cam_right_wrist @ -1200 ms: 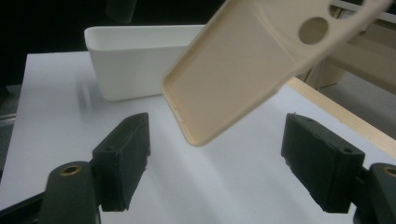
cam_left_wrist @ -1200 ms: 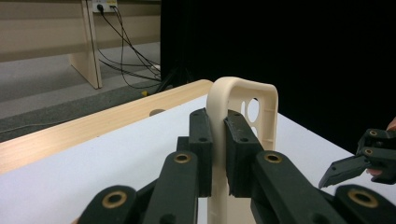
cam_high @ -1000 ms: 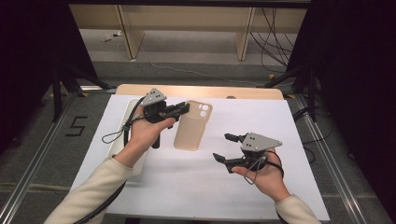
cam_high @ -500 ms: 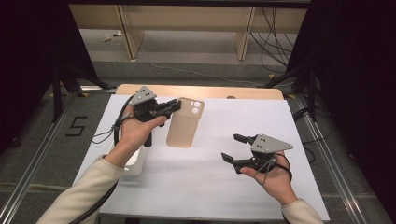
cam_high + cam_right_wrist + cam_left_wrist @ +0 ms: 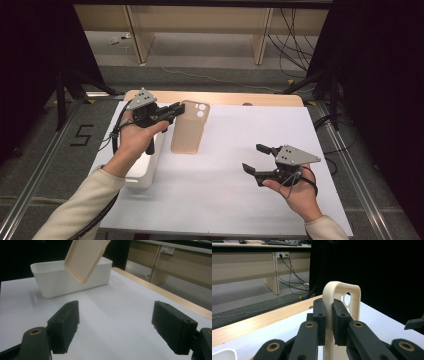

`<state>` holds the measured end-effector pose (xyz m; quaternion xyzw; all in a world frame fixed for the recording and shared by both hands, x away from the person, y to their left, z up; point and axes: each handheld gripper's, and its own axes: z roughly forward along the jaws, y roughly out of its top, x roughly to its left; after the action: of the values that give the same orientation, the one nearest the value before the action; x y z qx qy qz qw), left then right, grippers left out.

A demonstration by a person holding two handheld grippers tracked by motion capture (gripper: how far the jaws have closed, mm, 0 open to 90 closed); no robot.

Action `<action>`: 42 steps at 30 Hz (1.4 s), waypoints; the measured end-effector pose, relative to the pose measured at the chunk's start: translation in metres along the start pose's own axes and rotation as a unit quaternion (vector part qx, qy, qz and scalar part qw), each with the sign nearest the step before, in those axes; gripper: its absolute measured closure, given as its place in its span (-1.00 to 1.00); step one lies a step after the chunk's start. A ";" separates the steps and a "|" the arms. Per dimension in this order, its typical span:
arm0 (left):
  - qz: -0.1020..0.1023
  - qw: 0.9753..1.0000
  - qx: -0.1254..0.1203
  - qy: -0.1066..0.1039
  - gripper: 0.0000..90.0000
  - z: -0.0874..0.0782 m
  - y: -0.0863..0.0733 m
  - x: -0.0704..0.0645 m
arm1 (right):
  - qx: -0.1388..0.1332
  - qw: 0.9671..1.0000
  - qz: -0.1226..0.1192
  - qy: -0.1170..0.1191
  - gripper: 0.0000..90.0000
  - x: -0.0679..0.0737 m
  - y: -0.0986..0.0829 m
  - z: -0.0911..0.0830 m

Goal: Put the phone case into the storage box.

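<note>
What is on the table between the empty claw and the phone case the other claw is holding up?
Nothing: in the high view, bare white table runs from the open right claw to the beige plastic phone case.

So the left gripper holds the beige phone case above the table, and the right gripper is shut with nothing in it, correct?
Not quite. The left gripper does hold the phone case, but the right gripper is open: the right gripper view shows its jaws standing wide apart, with nothing between them.

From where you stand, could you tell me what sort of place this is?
Probably a lab recording station: a white-covered table ringed by black curtains, hand-held left gripper and right gripper, and desks with trailing cables behind.
</note>
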<state>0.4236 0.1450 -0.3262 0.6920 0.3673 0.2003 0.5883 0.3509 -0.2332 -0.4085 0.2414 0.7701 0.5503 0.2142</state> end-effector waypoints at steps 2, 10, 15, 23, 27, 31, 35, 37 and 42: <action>0.001 1.000 -0.002 0.002 0.83 -0.001 0.001 0.001 | -0.004 1.000 0.000 -0.003 -0.48 0.000 -0.001 0.000; -0.001 1.000 -0.007 0.007 0.83 -0.006 0.004 0.007 | -0.002 1.000 0.002 -0.006 -0.49 -0.002 -0.002 -0.003; 0.004 1.000 -0.009 0.010 0.83 -0.008 0.006 0.010 | -0.001 1.000 0.006 -0.007 -0.49 -0.002 -0.004 -0.005; 0.007 1.000 -0.012 0.015 0.83 -0.011 0.007 0.016 | -0.003 1.000 0.013 -0.012 -0.49 -0.003 -0.006 -0.008; 0.009 1.000 -0.015 0.017 0.83 -0.013 0.007 0.019 | -0.008 1.000 0.011 -0.013 -0.49 -0.003 -0.007 -0.009; 0.010 1.000 -0.018 0.019 0.83 -0.014 0.008 0.021 | -0.005 1.000 0.015 -0.014 -0.49 -0.003 -0.007 -0.010; 0.012 1.000 -0.017 0.023 0.83 -0.016 0.008 0.024 | -0.014 1.000 0.016 -0.012 -0.49 -0.003 -0.009 -0.009; 0.012 0.999 -0.019 0.024 0.83 -0.017 0.009 0.025 | -0.007 1.000 0.017 -0.014 -0.48 -0.003 -0.009 -0.011; 0.011 0.999 -0.021 0.025 0.83 -0.019 0.010 0.027 | -0.009 1.000 0.018 -0.017 -0.48 -0.003 -0.009 -0.012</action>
<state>0.4308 0.1775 -0.3166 0.6779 0.3704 0.2319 0.5912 0.3453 -0.2461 -0.4132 0.2629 0.7571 0.5564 0.2195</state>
